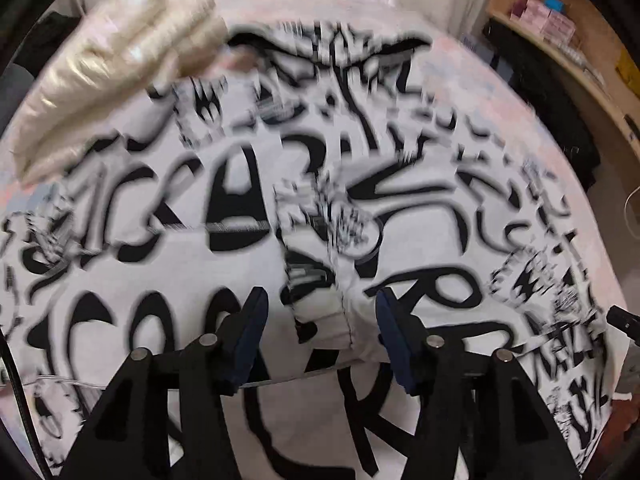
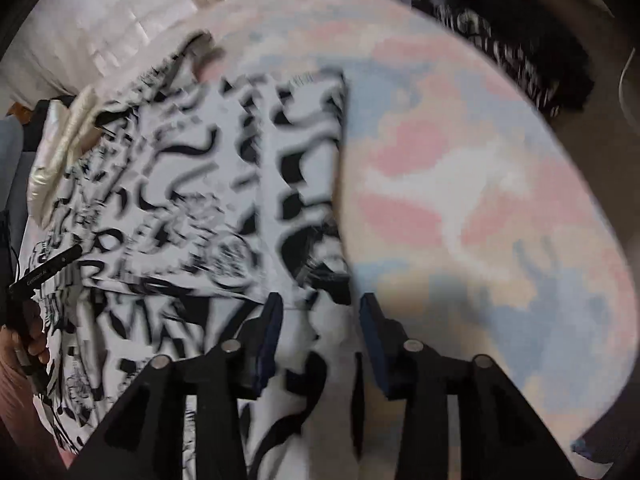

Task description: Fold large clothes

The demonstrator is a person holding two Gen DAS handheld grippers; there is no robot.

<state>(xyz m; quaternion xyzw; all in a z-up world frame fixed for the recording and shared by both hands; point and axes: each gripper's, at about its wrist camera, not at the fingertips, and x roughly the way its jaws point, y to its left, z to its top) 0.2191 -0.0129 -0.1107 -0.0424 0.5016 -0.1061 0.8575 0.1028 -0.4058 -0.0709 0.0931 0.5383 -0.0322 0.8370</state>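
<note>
The bed (image 2: 500,184), covered in a pastel pink-and-blue sheet, carries a large white garment with black graffiti lettering (image 1: 248,184), spread across most of it and already doubled over near its right edge. A cream quilted pillow (image 1: 112,68) lies at the garment's far left corner, overlapping the cloth.

Both views are smeared by motion, so speed is the first risk: a fast sweep could drag the whole garment across the slippery sheet and undo the fold.

The left tool (image 1: 320,316) stands with its jaws wide apart around a bunched ridge of fabric; it has hold of nothing, as far as I can tell. Closing there may catch several layers and pull a crease into the fold.

The right tool (image 2: 320,324) is likewise spread wide, over the garment's right edge near the bare sheet. It might pinch the sheet together with the cloth.

The pillow could pin that corner and skew the fold.
</note>
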